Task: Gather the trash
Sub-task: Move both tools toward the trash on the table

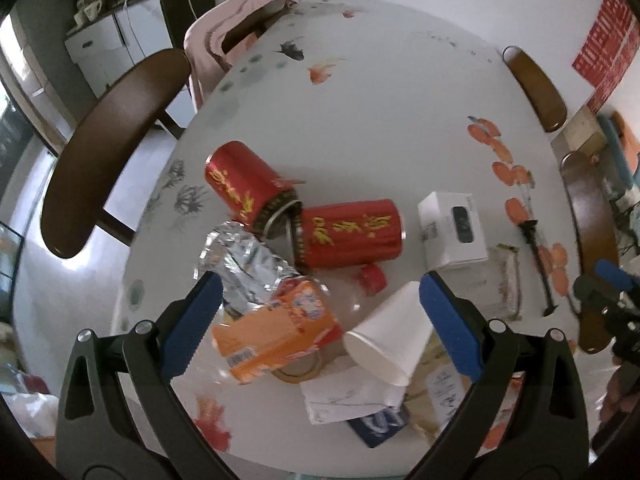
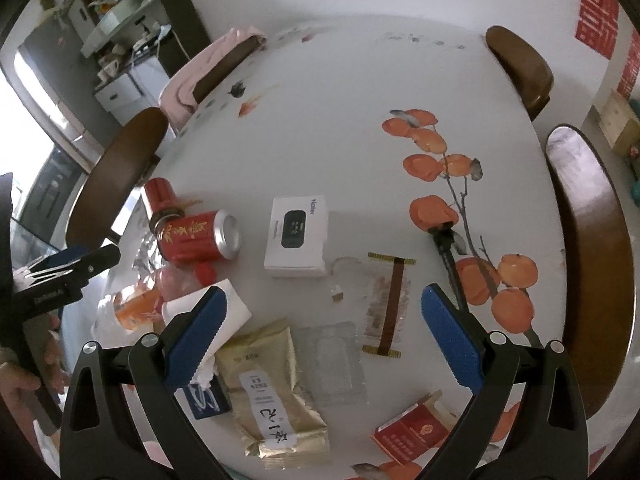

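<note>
Hovering over the litter at my side of the table (image 1: pixel 400 92), I have both sets of jaws spread wide, nothing held. My left gripper (image 1: pixel 320 320) is the nearer one: the orange carton (image 1: pixel 276 332) lies right between its fingers, long axis running roughly across the gap, tipped paper cup (image 1: pixel 384 340) just beside. My right gripper (image 2: pixel 324 332) hangs over the gold pouch (image 2: pixel 276 392) instead, so I judge left goes first.

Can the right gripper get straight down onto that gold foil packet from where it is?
Probably yes. The right gripper is open above the gold foil packet, which lies flat with nothing on top; only a tissue pack touches its left edge.
</note>
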Demonstrator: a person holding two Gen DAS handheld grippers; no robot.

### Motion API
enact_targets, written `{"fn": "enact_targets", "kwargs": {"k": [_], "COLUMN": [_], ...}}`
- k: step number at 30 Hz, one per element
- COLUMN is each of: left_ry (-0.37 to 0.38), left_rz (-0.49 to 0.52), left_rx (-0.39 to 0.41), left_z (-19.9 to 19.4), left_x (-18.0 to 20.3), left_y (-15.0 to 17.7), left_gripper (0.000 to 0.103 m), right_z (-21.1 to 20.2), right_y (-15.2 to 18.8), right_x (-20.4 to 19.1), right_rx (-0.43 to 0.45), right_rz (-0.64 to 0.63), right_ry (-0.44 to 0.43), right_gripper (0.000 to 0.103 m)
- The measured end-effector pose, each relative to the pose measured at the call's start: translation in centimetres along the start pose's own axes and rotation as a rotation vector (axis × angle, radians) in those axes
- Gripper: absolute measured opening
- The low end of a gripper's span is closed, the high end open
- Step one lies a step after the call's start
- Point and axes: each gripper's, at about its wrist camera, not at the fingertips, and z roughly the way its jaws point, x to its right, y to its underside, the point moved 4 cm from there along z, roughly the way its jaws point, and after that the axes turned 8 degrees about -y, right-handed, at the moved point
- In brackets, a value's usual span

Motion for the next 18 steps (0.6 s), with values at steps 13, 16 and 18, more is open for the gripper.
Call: {"fn": "enact_targets", "kwargs": {"k": [13,16,18], "left_ry": [-0.025,-0.022,-0.021], "left_rz": [0.034,0.056,0.068], "left_rx": [-0.020,-0.028,-0.029], "left_z": [1.8,2.3,2.6], "left_x": [-0.7,-0.1,0.3], "left_y": [-0.3,-0.4,-0.4], "left_gripper": [0.096,0.096,0.096], "right_z": [1.9,2.4,2.6], "right_y": [-0.3,-0.4,-0.5], "right_x": [-0.7,-1.1,-1.3], "right_rx": [-0.037,-0.047,-0.053], "right_rz": [-0.019,-0.029,-0.037], "right_ry": [-0.015,-0.018,-0.020], "right_gripper": [0.097,0.097,0.097]}}
